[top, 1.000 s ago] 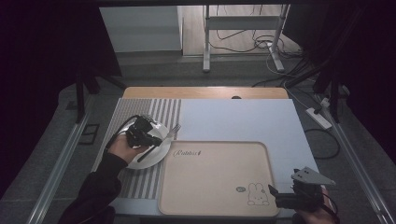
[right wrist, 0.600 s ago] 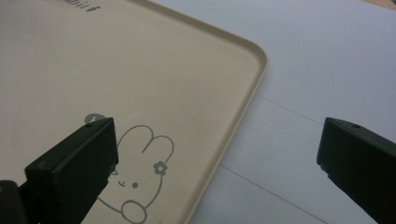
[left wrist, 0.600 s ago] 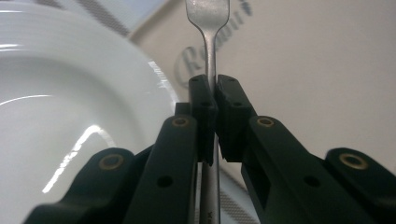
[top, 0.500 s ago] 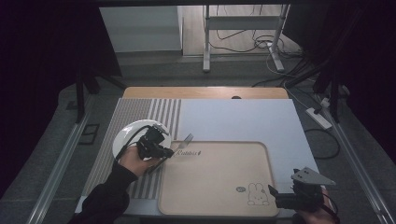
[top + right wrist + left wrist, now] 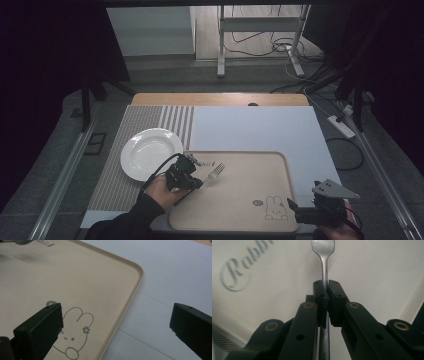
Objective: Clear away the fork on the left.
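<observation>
A silver fork (image 5: 215, 172) is clamped by its handle in my left gripper (image 5: 195, 177), which is shut on it just above the left part of the beige tray (image 5: 240, 210). In the left gripper view the fork (image 5: 325, 257) runs straight up between the closed pads, tines pointing away, over the tray's printed script. A white plate (image 5: 149, 151) lies on the striped mat, left of the tray. My right gripper (image 5: 300, 207) hangs at the tray's near right corner, open. In the right gripper view its jaws (image 5: 116, 312) stand wide apart over the tray rim (image 5: 136, 287) and a rabbit drawing (image 5: 77, 332).
A striped placemat (image 5: 115, 175) covers the table's left side, and a pale sheet (image 5: 260, 130) covers the right. A strip of wooden tabletop (image 5: 220, 99) shows at the far edge. Metal rails flank the table, with cables on the floor behind.
My left gripper has carried the fork rightward, from over the white plate to over the tray's left part. The right gripper has stayed where it was.
</observation>
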The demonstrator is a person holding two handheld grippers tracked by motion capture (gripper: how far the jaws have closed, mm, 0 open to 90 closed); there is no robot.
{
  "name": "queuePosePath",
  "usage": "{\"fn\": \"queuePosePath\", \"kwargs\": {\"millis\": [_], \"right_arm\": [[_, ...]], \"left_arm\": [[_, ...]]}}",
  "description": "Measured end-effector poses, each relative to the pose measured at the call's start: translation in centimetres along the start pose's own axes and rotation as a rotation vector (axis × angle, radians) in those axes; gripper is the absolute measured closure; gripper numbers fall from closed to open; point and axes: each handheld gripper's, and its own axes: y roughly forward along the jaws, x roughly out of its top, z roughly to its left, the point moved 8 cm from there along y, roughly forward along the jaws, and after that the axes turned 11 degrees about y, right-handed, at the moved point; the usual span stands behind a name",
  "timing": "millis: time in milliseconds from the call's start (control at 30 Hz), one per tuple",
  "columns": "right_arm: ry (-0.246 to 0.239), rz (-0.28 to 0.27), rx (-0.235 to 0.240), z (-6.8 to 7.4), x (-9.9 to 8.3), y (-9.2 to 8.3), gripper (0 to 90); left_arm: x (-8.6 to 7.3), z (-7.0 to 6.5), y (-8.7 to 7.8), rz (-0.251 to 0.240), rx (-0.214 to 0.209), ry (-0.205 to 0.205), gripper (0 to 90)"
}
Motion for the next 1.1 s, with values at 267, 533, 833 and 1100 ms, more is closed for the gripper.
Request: {"fn": "queuePosePath", "kwargs": {"millis": [267, 533, 833, 1100], "right_arm": [[-0.006, -0.003, -0.003, 0.0, 0.0, 0.0, 0.0], [-0.004, -0.001, -0.004, 0.1, 0.0, 0.1, 0.0], [-0.003, -0.004, -0.001, 0.0, 0.0, 0.0, 0.0], [-0.007, -0.003, -0.001, 0.1, 0.0, 0.0, 0.0]], "left_arm": [[-0.8, -0.9, 2.1, 0.052, -0.021, 0.003, 84.2], [1.2, -1.2, 0.9, -0.031, 0.010, 0.078, 89.0], [1.1, -1.4, 2.8, 0.049, -0.002, 0.148, 89.3], [0.2, 0.4, 2.3, 0.056, 0.025, 0.103, 89.2]]}}
